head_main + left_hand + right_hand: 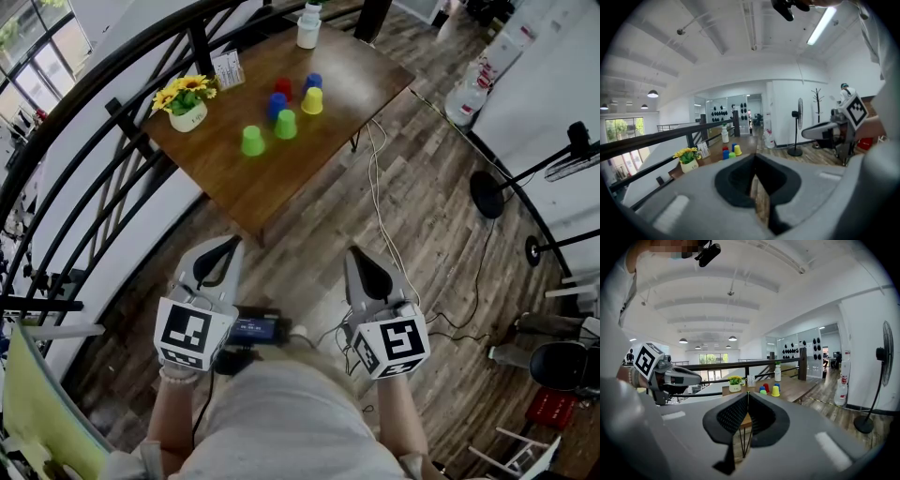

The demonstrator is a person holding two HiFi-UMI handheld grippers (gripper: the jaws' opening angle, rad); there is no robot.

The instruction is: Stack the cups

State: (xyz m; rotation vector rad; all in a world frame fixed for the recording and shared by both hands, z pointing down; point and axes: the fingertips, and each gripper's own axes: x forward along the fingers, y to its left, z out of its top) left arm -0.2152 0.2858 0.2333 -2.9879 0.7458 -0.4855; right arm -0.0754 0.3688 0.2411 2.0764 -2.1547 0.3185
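Two green cups [251, 141], two blue cups [276, 105], one red cup [282, 88], one yellow cup [312, 100], one flowerpot [187, 115]

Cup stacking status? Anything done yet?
Done: nothing; the near green cup, far green cup, near blue cup, far blue cup, red cup and yellow cup stand unstacked on the table. In hand: nothing; left gripper and right gripper are shut, empty, short of the table. Remaining: all stacking.
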